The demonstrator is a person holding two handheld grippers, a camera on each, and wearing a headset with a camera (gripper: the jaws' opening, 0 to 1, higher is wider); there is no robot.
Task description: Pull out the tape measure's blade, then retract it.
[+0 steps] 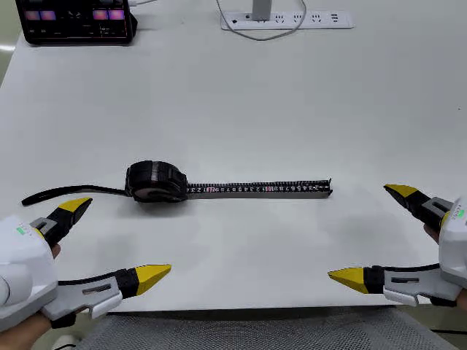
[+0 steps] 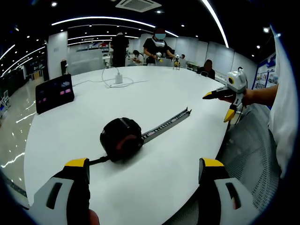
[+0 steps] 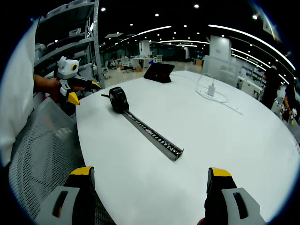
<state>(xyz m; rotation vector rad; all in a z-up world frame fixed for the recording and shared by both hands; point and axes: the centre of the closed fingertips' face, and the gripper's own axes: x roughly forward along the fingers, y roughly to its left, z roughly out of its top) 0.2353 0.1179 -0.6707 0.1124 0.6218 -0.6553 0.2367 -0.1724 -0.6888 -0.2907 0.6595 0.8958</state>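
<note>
The left claw is released, its two yellow-tipped jaws spread wide and holding nothing. It hovers over the near edge of the tabletop, just short of the tape measure. The right claw is released too, jaws equally wide and empty. It sits at the near right, a little beyond the free end of the blade and apart from it.

Between the two claws the tape measure's black case lies on the white tabletop, touched by neither claw. The blade is drawn out and lies flat, running from the case toward the right claw's side and ending in a small hook. Its markings are too fine to read. A black strap trails from the other side of the case and curves along the surface toward the left claw; it may be a wrist loop, though that end is hard to make out.

At the far edge stand a dark tablet with a lit screen and a white power strip.
</note>
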